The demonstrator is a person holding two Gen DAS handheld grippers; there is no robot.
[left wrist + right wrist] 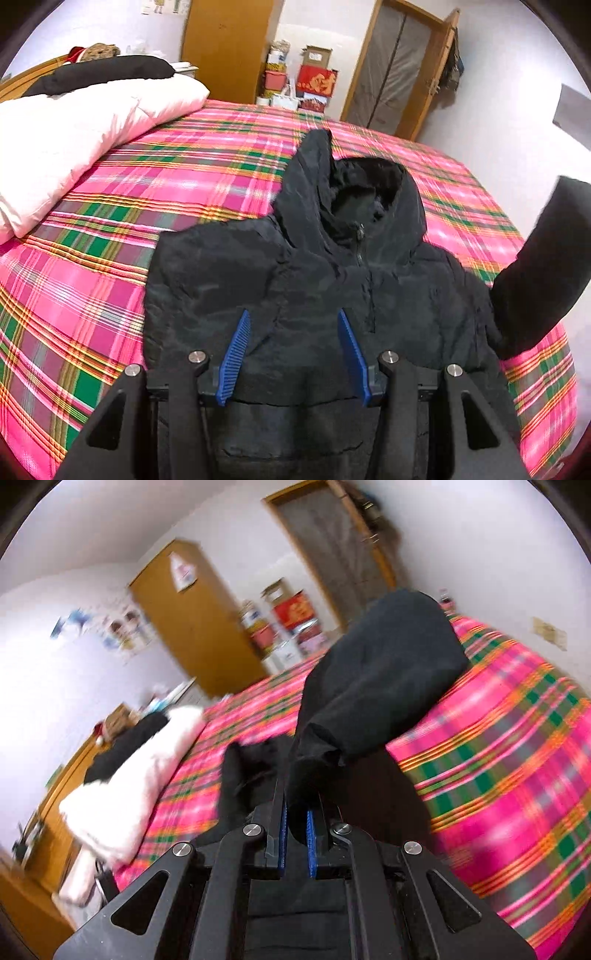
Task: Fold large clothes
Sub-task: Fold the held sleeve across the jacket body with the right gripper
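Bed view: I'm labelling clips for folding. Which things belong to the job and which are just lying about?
Job: black hooded padded jacket; its sleeve, held by right hand-held gripper.
Lying about: white quilt; red boxes; wooden wardrobe.

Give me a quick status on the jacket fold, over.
Left tool open, empty, above jacket. Right tool shut on sleeve, lifted off bed. Quilt lies apart from jacket; nothing in the way.

I see open plaid bed (122,206) from nine to eleven o'clock of the jacket (295,266); the white duvet (81,129) blocks beyond, and the lifted sleeve (543,266) bars three o'clock.
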